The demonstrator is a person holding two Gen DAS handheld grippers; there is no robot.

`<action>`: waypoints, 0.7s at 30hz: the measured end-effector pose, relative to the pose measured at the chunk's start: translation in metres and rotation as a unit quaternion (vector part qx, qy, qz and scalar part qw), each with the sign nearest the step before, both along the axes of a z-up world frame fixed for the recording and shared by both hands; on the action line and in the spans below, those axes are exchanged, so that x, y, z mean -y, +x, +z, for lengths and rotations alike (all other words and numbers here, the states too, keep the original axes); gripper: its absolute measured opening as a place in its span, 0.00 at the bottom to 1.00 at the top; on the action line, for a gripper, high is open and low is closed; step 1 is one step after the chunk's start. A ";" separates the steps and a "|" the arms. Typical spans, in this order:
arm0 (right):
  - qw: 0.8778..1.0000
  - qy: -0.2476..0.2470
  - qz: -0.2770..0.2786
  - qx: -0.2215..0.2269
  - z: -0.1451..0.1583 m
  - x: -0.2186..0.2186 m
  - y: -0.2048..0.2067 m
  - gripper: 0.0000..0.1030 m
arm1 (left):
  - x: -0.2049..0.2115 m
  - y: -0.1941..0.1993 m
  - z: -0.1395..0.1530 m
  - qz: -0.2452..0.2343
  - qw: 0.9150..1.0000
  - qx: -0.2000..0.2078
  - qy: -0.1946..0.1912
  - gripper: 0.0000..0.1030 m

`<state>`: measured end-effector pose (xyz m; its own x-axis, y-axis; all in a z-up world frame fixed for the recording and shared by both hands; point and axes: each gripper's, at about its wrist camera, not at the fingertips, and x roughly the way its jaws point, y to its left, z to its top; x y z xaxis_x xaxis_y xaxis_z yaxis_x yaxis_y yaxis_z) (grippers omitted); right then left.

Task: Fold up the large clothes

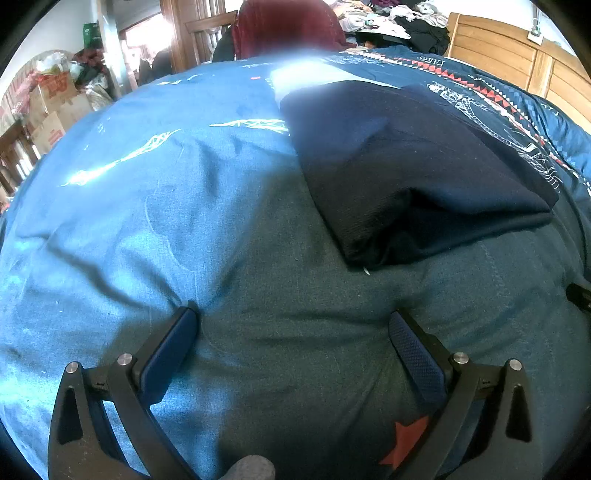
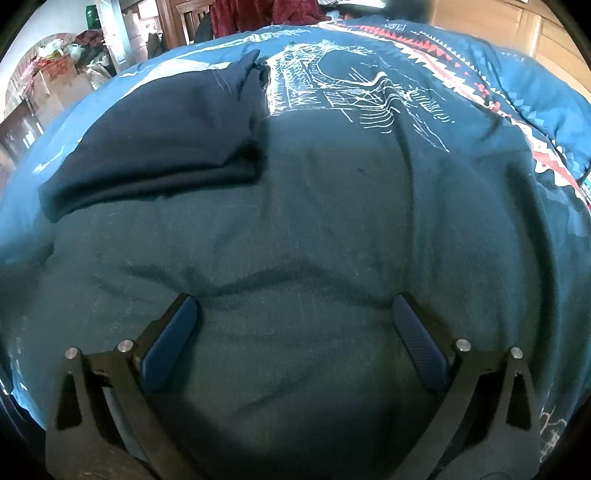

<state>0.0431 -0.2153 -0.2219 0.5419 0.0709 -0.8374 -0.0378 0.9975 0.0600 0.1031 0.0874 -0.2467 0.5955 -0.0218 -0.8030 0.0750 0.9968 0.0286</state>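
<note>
Here, a bed is covered by a blue printed quilt [image 1: 147, 206], a soft, broad surface that leaves room to lay large clothes out flat. On it lies a dark navy garment [image 1: 406, 177], already folded into a compact bundle, ahead of both tongs and apart from them. The left tongs [image 1: 295, 325] and right tongs [image 2: 295, 314] each gape wide and hold nothing, tips pressing into the quilt, probably because the fold looks finished.

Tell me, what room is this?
Probably a bedroom. A blue bedcover spreads over a bed with a wooden headboard, a folded dark garment lies on it, and a pile of clothes sits behind.
</note>
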 end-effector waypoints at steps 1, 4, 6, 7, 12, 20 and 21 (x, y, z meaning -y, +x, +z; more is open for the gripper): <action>1.000 0.000 0.000 0.000 0.000 0.000 0.000 1.00 | 0.000 0.000 0.000 0.000 1.000 0.000 0.000 1.00; 1.000 0.001 0.000 0.000 0.000 0.000 0.000 1.00 | 0.000 0.000 0.000 0.000 1.000 0.001 0.000 1.00; 1.000 0.000 -0.001 0.000 -0.001 0.000 0.000 1.00 | 0.000 0.000 0.000 0.000 1.000 0.001 0.000 1.00; 1.000 0.000 -0.001 0.000 -0.001 0.000 0.000 1.00 | 0.000 0.000 0.000 0.000 1.000 0.001 0.000 1.00; 1.000 0.001 0.000 0.000 -0.001 0.001 0.003 1.00 | 0.002 0.000 0.001 0.001 1.000 0.002 0.001 1.00; 1.000 0.001 0.000 0.000 -0.001 0.001 0.003 1.00 | 0.004 -0.001 0.000 0.002 1.000 0.005 0.005 1.00; 1.000 0.001 0.000 0.000 -0.001 0.001 0.004 1.00 | 0.004 -0.001 0.000 0.002 1.000 0.005 0.005 1.00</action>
<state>0.0469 -0.2164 -0.2231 0.5416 0.0728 -0.8375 -0.0377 0.9973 0.0623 0.1018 0.0833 -0.2464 0.6034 -0.0120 -0.7973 0.0707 0.9968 0.0385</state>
